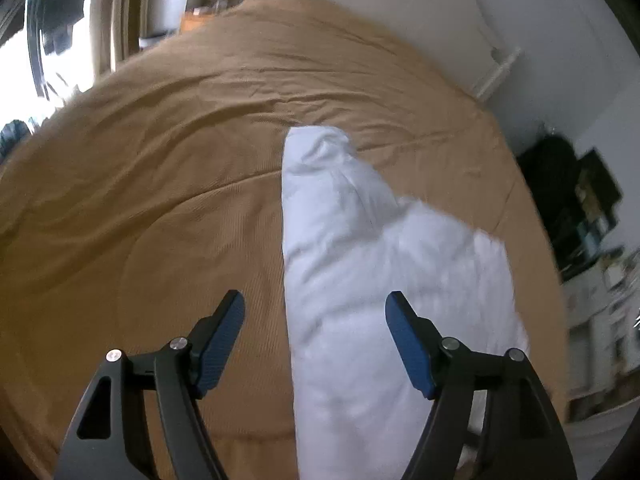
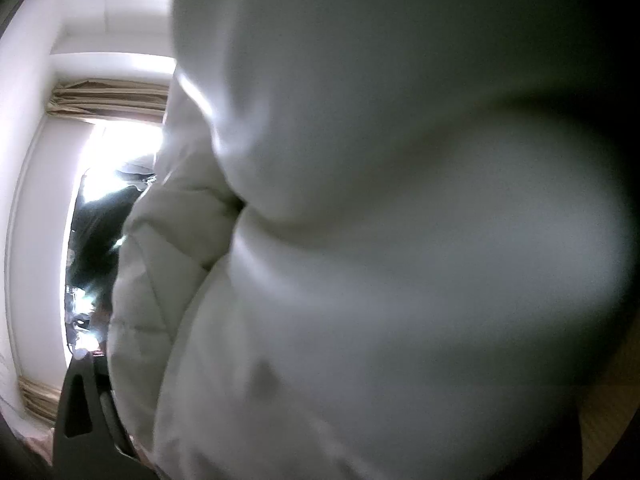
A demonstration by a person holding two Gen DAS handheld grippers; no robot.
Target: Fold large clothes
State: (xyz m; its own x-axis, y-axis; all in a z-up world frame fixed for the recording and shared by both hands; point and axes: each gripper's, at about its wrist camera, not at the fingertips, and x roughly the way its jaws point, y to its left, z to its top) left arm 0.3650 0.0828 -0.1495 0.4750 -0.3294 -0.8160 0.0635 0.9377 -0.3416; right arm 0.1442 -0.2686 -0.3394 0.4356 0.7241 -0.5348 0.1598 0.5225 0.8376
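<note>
My white padded garment (image 1: 360,264) lies in a long narrow bundle on the bed (image 1: 160,160), partly folded I judge, my left gripper (image 1: 316,340) open and empty, my right one's state hidden by cloth.

A white quilted garment (image 1: 360,248) lies on a tan bedspread (image 1: 160,184); the gripper pads (image 1: 408,340) are blue.

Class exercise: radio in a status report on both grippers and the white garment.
Left gripper open, empty, above white padded garment on tan bedspread. Right gripper's jaws hidden; garment smothers its lens. Nothing else obstructing.
</note>
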